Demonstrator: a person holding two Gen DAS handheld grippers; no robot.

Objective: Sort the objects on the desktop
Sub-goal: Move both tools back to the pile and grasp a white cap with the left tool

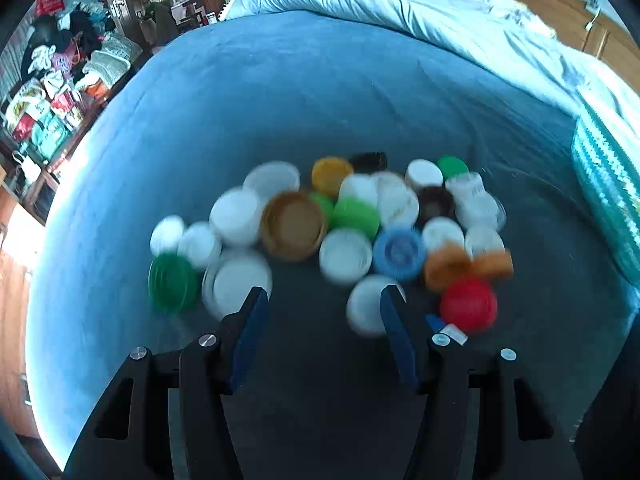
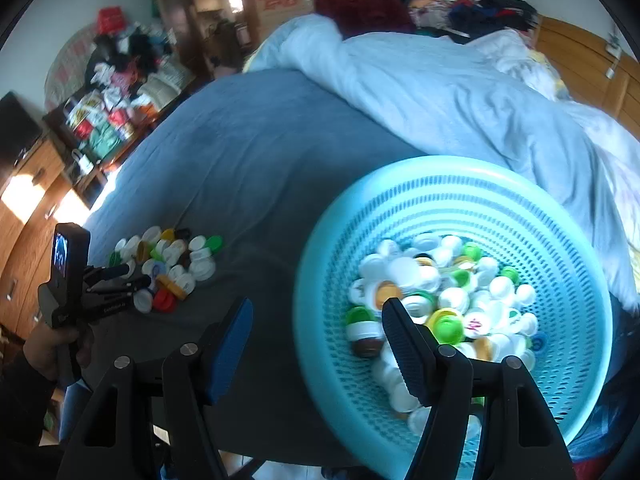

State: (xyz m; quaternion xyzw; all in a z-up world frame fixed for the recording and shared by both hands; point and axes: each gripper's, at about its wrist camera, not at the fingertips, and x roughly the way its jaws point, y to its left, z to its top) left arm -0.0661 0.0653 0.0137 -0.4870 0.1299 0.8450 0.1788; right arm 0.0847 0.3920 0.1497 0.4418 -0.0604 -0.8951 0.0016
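Observation:
A pile of bottle caps (image 1: 328,224), white, green, orange, blue and red, lies on the blue bedsheet (image 1: 280,92). My left gripper (image 1: 324,300) is open and empty just in front of the pile, its right finger against a white cap (image 1: 366,306); a red cap (image 1: 468,304) lies to the right. In the right wrist view the same pile (image 2: 168,268) lies at left with the left gripper (image 2: 120,276) beside it. My right gripper (image 2: 316,316) is open and empty at the rim of a turquoise basket (image 2: 560,240) holding several caps (image 2: 448,296).
A rumpled pale blue duvet (image 2: 440,92) covers the far side of the bed. The basket edge shows at right in the left wrist view (image 1: 608,184). A cluttered shelf (image 2: 104,112) and wooden cabinets (image 2: 28,208) stand left of the bed.

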